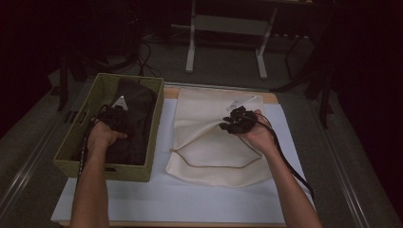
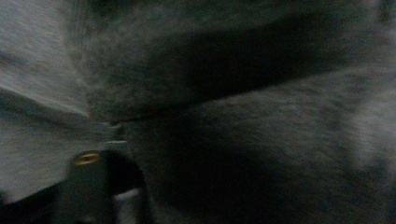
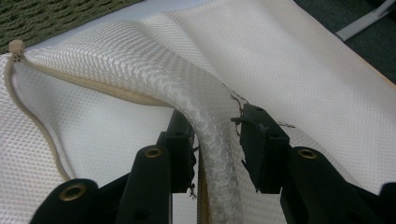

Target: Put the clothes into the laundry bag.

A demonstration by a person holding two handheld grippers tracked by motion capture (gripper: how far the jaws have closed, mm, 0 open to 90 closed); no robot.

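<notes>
The right gripper point(image 3: 217, 144) has its jaws partly apart around a raised fold of the white mesh bag point(image 1: 214, 142), whose zippered edge curves away to the left of the jaws in the right gripper view while the rest lies flat on the white sheet point(image 1: 166, 199). The left gripper point(image 1: 112, 117) sits down inside the green woven basket point(image 1: 76, 137) against the dark garment point(image 1: 138, 109) that fills it; its own view is a blur of grey cloth, so whether the half-closed jaws pinch the fabric cannot be told.

The room was dim; a white metal stand point(image 1: 227, 28) stood on grey floor point(image 1: 223, 66) beyond the table's far edge.
</notes>
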